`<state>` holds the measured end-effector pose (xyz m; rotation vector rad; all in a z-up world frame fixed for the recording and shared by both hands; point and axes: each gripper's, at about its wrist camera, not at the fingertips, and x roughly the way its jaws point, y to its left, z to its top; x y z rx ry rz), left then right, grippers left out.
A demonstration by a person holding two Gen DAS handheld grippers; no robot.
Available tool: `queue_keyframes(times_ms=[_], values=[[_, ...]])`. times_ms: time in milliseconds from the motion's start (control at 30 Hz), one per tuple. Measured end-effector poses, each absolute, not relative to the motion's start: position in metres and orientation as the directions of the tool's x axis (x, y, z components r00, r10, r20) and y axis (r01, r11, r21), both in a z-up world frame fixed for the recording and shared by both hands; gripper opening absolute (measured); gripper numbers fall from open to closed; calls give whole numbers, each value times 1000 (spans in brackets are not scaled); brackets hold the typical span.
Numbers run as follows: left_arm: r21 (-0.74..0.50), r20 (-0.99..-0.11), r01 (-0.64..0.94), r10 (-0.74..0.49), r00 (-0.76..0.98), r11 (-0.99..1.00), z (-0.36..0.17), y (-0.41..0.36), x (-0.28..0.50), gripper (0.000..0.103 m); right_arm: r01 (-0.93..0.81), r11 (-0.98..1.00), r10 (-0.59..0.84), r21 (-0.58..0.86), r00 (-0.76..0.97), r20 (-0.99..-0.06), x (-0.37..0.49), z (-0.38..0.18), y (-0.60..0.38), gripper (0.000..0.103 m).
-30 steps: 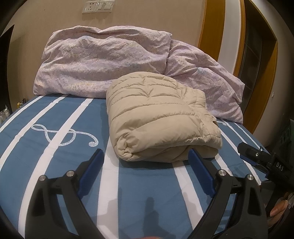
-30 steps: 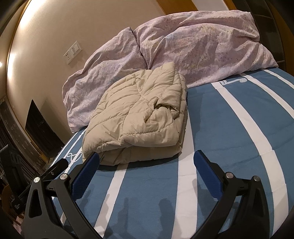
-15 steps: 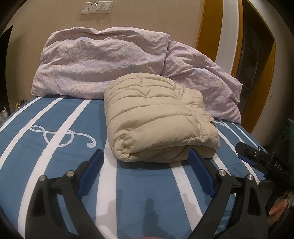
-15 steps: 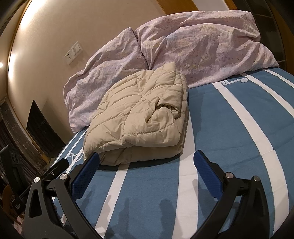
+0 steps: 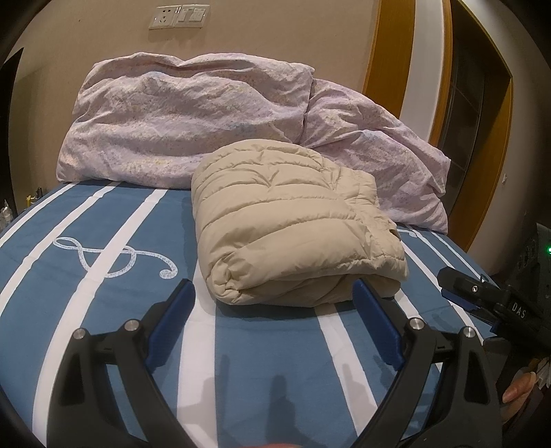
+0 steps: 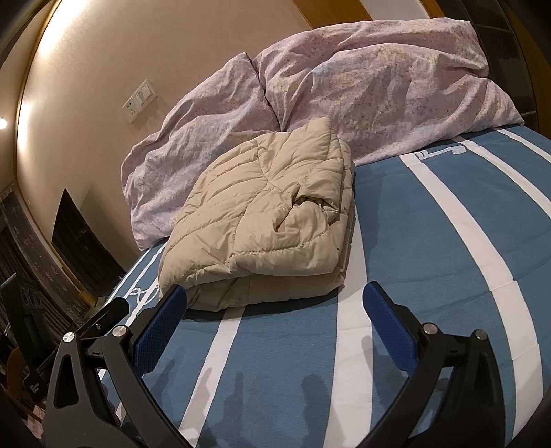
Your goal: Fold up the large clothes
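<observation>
Left wrist view: my left claw (image 5: 272, 320) hangs over the sheet (image 5: 261, 358) with its blue pads spread wide and nothing between them. Just past the fingertips lies the jacket (image 5: 292, 224), a beige quilted one, folded into a thick bundle on the blue, white-striped sheet. Its rolled fold faces me, and its far end rests against the duvet (image 5: 193, 120), a crumpled lilac heap along the wall. A white treble clef (image 5: 110, 256) is printed on the sheet to the left of the jacket. A socket plate (image 5: 179, 16) sits on the wall above the duvet. At the right edge my right claw (image 5: 482, 296) shows from the side, and below it a fingertip of my hand (image 5: 518, 391).

From the right wrist, my right claw (image 6: 275, 317) is also spread wide and empty, low over the sheet (image 6: 430, 241). The jacket (image 6: 272, 217) lies ahead and a little left, its loose layered edges turned toward this side, its near left corner just beside the left pad. The duvet (image 6: 361, 75) is piled behind it. My left claw (image 6: 103, 318) pokes in at the lower left.
</observation>
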<state>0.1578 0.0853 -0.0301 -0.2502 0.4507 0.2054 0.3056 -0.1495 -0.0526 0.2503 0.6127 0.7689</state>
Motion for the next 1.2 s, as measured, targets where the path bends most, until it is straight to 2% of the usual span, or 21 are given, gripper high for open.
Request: queue_keyframes(times_ms=[1200], values=[[-188,-449,-246,140,882,951,-28,83,158,92,-574,698,716,429,558,-418,305,-52,-149,102]])
